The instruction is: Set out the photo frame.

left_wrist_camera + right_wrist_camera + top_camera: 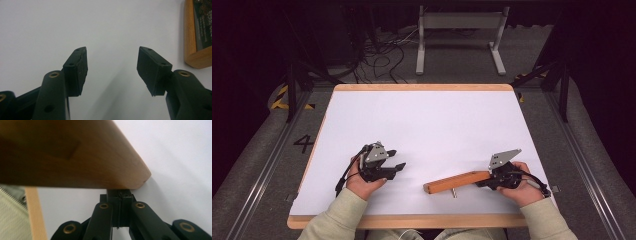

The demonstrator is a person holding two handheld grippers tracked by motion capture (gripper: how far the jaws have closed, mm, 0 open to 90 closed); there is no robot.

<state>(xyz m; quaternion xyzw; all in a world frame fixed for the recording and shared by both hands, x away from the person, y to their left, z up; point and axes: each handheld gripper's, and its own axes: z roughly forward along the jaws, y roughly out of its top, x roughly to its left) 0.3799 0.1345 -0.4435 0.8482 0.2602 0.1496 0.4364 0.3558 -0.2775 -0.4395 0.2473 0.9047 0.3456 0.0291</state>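
Wooden block point(456, 182) against right claw point(484, 181)

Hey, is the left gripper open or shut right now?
Open. The left gripper has its jaws standing wide apart over the white table, with nothing between them.

The left gripper point(112, 72) looks out low over a plain white tabletop point(75, 25). Its two black jaws rise from the near edge and stand well apart, with nothing between them; bare white surface shows through the gap. Each jaw ends in a flat black pad, and brass-coloured rivets mark the links below. A soft shadow falls on the white between the jaws. At the far right a wooden edge point(193, 56) borders the white surface, turning a corner, with a dark area inside it.
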